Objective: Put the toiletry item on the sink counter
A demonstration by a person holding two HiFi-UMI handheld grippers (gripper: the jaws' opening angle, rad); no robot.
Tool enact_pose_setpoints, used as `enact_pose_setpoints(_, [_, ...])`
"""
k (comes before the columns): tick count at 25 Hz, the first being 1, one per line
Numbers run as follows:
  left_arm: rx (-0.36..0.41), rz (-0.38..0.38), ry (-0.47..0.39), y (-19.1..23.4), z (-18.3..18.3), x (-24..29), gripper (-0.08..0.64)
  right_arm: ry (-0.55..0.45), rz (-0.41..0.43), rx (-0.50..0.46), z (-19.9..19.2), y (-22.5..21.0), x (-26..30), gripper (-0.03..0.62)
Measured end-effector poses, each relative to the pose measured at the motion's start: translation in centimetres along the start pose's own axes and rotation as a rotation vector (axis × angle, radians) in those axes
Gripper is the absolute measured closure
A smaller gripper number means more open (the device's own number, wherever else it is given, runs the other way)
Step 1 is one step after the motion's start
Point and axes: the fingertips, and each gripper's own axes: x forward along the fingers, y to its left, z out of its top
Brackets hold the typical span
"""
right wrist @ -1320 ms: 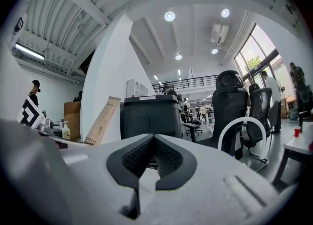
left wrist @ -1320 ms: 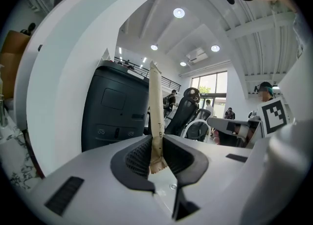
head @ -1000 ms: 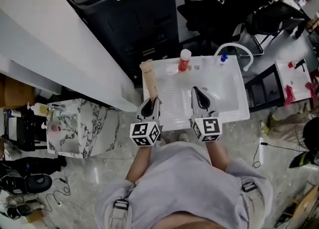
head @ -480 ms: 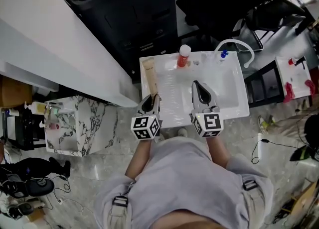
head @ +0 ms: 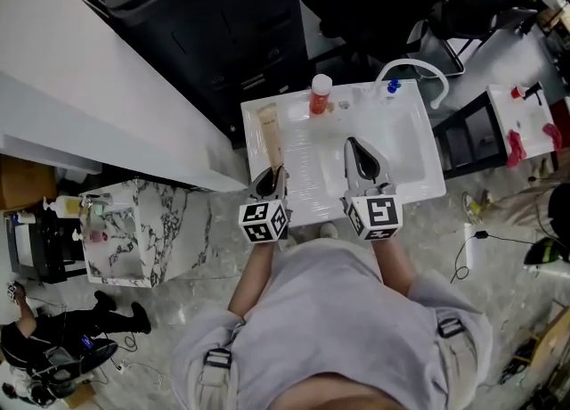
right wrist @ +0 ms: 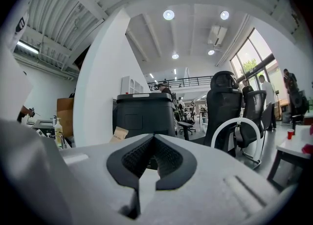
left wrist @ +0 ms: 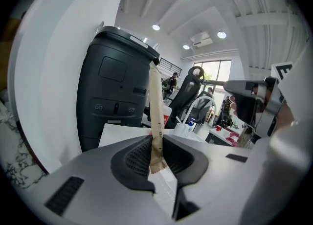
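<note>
your left hand-held gripper [left wrist: 156,158] is clamped on the crimped end of the beige tube [left wrist: 155,106], which runs up the frame along the left edge of the white sink counter [head: 419,181]. your right hand-held gripper [right wrist: 152,163], right of centre, is closed on nothing.

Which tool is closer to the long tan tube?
Left. The left tool grips the tan tube by its near end. The right tool is off to the side over the basin, jaws together, not touching the tube.
</note>
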Motion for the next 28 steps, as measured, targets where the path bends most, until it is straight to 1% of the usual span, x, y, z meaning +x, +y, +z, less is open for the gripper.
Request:
enact_pose_setpoints(7, [-0.026,0.002,0.056,0.6,-2.3,1.0,0.503,0.005,-0.015,0.000,-0.1,-0.3,-0.5,0.588])
enact_pose_setpoints(15, [-0.044,0.020,0.113,1.6,-4.4,1.7,0.503,0.011,-0.021,-0.004,-0.2,-0.3,-1.0,0.588])
enact_pose_setpoints(28, [-0.091,0.035,0.227,2.7,-8.5,2.5,0.503,0.014,-0.035,0.004,-0.3,-0.8,-1.4,0.588])
